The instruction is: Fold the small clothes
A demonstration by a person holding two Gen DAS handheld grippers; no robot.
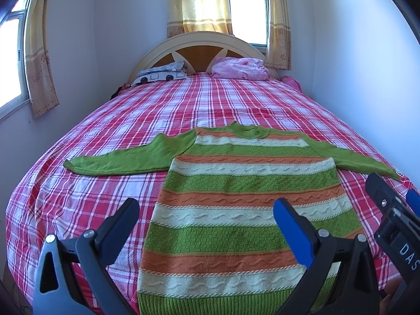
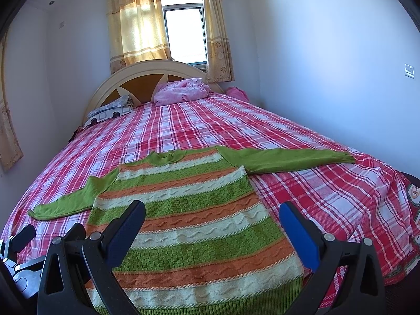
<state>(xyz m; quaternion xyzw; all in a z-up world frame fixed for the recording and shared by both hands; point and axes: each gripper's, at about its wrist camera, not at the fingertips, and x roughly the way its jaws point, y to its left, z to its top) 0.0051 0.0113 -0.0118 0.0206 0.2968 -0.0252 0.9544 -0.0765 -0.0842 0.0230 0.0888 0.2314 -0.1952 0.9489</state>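
Observation:
A small knitted sweater with green, orange and cream stripes lies flat on the bed, both green sleeves spread out to the sides. In the right wrist view the same sweater fills the near middle. My left gripper hovers open over the sweater's lower left part, with nothing between its fingers. My right gripper is open above the lower right part of the sweater, holding nothing. The right gripper also shows at the right edge of the left wrist view.
The bed carries a red and white plaid sheet. A patterned pillow and a pink bundle of bedding rest by the headboard. Walls stand close on both sides, with curtained windows behind.

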